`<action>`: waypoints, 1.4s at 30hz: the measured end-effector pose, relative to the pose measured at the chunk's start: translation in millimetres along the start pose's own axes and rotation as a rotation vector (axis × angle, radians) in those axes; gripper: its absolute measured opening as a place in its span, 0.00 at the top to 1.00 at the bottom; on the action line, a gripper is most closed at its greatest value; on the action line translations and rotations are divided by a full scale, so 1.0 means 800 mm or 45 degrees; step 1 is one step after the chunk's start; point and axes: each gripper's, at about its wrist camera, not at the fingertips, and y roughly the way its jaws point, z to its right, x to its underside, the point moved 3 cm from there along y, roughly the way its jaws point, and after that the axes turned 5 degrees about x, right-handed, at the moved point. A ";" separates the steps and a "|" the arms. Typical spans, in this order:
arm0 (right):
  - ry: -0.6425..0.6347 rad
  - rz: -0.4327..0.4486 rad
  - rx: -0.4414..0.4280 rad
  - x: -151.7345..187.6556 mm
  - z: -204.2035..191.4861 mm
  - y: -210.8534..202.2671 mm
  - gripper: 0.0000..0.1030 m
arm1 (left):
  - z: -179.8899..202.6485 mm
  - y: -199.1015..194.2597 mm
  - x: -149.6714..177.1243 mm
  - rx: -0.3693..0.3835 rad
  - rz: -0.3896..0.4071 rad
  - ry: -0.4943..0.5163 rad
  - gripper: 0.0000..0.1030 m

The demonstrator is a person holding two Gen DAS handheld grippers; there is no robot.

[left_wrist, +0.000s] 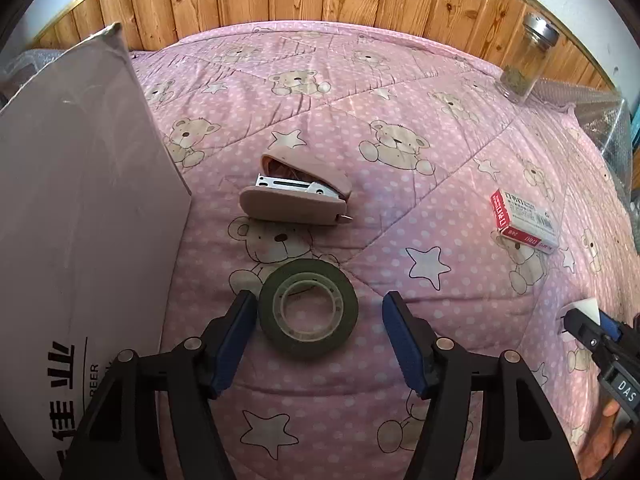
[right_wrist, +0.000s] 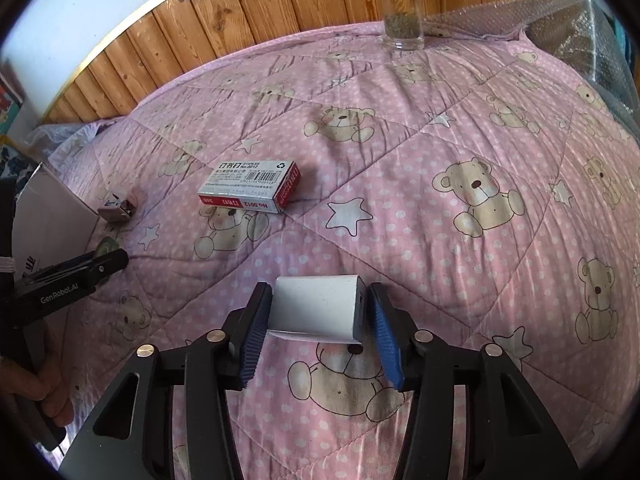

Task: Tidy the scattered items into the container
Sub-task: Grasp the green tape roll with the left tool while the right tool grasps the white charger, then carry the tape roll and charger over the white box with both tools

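At the lower centre of the left wrist view, the left hand-held gripper (left_wrist: 318, 312) is spread around a dark green roll of tape (left_wrist: 307, 314) lying flat on the pink bear-print quilted bed (left_wrist: 400, 208), one pad just beside the roll; a pink stapler (left_wrist: 295, 194) lies above it; a grey cardboard box (left_wrist: 80, 208) fills the left; the right hand-held gripper (right_wrist: 318, 308) pinches a white rectangular block (right_wrist: 318, 310) at lower centre; a red-and-white staple box (right_wrist: 250, 187) lies upper left.

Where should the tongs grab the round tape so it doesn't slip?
The tape roll lies flat on the pink quilt, so come straight down from above. Squeeze across its outer rim, one finger on each side. The left tongs are already open around it, so I think closing there should work. The rim is low and the quilt is soft, so go right down.
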 end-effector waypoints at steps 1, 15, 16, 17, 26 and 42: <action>0.007 -0.002 -0.005 0.000 0.002 -0.001 0.51 | 0.000 0.000 0.001 -0.010 0.006 0.006 0.41; 0.121 0.014 -0.041 0.024 0.021 -0.041 0.52 | 0.024 -0.045 0.017 0.139 0.032 0.011 0.53; 0.129 0.012 -0.044 0.027 0.021 -0.044 0.52 | 0.026 -0.050 0.019 0.150 0.032 0.017 0.53; 0.132 0.011 -0.046 0.030 0.020 -0.047 0.52 | 0.029 -0.053 0.021 0.160 0.030 0.023 0.53; 0.133 0.026 -0.044 0.052 0.010 -0.085 0.51 | 0.060 -0.084 0.043 0.148 0.005 0.090 0.53; 0.085 0.071 -0.047 0.090 -0.028 -0.160 0.51 | 0.069 -0.164 0.105 0.205 0.032 0.131 0.53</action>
